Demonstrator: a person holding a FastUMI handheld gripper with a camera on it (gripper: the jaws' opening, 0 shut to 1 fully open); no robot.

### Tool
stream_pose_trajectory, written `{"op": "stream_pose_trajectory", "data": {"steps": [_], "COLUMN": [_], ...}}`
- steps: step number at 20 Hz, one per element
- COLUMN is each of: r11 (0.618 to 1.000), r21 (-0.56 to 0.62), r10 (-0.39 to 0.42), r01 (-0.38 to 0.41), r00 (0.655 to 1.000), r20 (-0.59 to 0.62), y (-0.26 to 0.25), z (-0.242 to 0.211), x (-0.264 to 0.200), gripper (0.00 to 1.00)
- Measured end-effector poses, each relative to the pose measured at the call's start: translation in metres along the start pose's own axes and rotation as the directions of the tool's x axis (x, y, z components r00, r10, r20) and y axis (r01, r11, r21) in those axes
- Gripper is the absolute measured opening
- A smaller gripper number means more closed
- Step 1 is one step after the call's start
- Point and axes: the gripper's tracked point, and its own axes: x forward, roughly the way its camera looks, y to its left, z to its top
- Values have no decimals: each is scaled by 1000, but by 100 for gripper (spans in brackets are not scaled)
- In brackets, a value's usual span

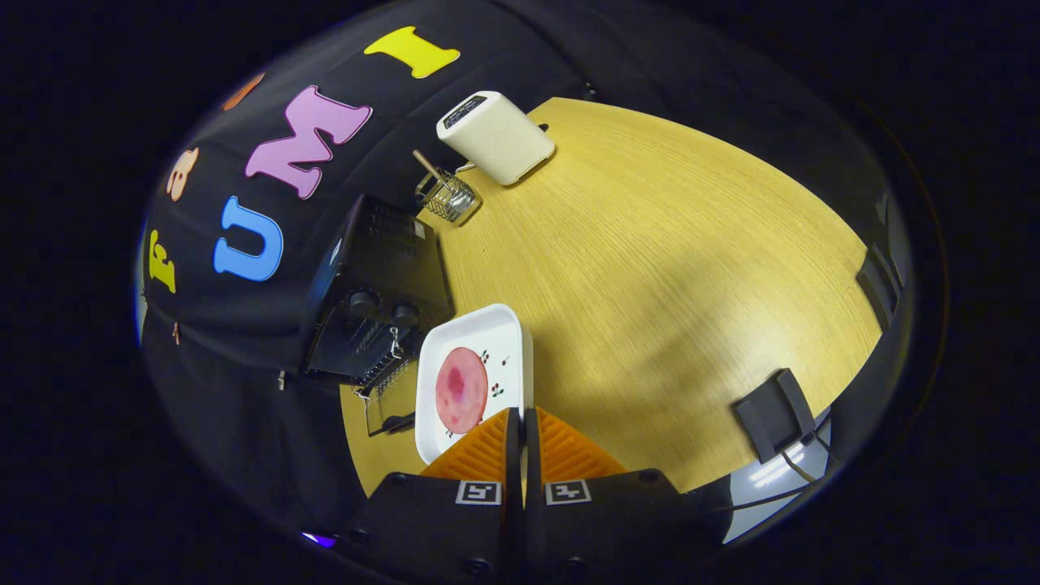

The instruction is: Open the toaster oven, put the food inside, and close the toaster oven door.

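Hand-held gripper (521, 422) fingers nearly together, narrow slit only, nothing between them. Tips sit over the near edge of a white square plate (505, 333) carrying a round pink food slice (461, 389). Just beside the plate, at the worktop (666, 268) edge by the wall, a black toaster oven (378, 296), door dropped open. Beyond it a small wire basket (448, 197), then a white toaster (494, 136) toward the far edge.

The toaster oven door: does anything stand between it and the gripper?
Partly. The gripper, jaws together and holding nothing, is at the near edge of the white plate carrying the round pink food. The toaster oven with its door lies just beside that plate, so the plate borders the approach.
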Motion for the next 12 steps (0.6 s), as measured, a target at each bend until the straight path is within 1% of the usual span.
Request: {"op": "stream_pose_trajectory", "data": {"steps": [2, 8, 12], "r11": [1000, 993, 986], "r21": [11, 23, 6], "r10": [15, 113, 166], "r01": [-15, -113, -166], "r00": [1000, 994, 985], "r20": [8, -1, -39], "y": [14, 70, 107], "z": [-7, -31, -58], "x": [-1, 6, 12], "gripper": [5, 5, 5]}}
